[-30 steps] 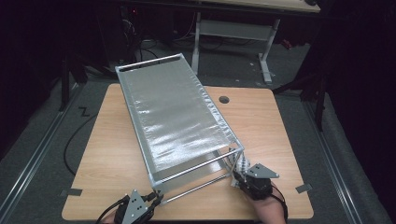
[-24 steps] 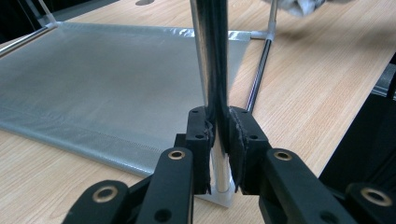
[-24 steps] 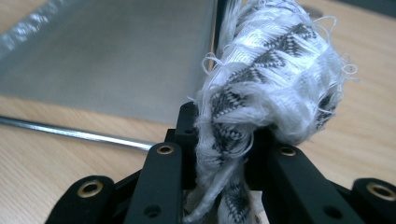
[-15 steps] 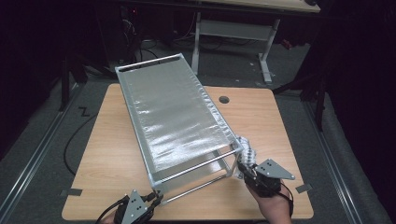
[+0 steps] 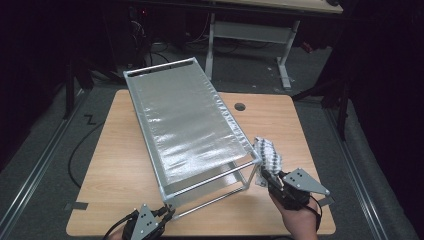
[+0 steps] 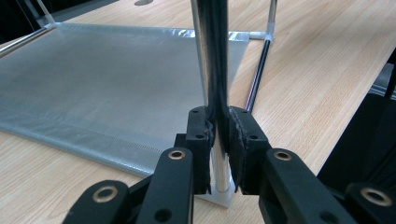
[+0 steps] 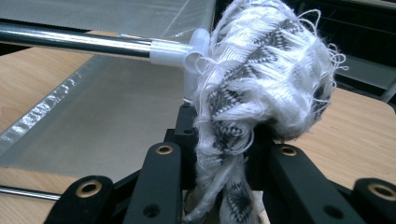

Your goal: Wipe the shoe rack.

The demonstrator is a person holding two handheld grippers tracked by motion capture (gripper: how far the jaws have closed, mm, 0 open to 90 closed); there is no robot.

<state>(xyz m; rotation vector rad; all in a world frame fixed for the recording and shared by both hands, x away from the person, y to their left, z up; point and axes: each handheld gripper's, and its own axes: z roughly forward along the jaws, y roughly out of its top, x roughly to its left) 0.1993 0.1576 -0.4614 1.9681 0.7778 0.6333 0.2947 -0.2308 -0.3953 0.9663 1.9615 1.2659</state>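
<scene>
The metal rack (image 5: 190, 135), a tube frame with a silvery mesh shelf, stood on the wooden table (image 5: 310, 135). The left gripper (image 5: 167, 214) had its fingers (image 6: 198, 140) clenched on the near corner post (image 6: 212, 70), apparently steadying the frame. The right gripper (image 5: 267, 176) grasped a bunched white-and-grey patterned cloth (image 7: 261, 79), held up against the rack's right front corner joint (image 7: 187, 53). The wiping seemed barely under way: the cloth met only that corner, and the top rails, mesh and far end appeared left to do.
</scene>
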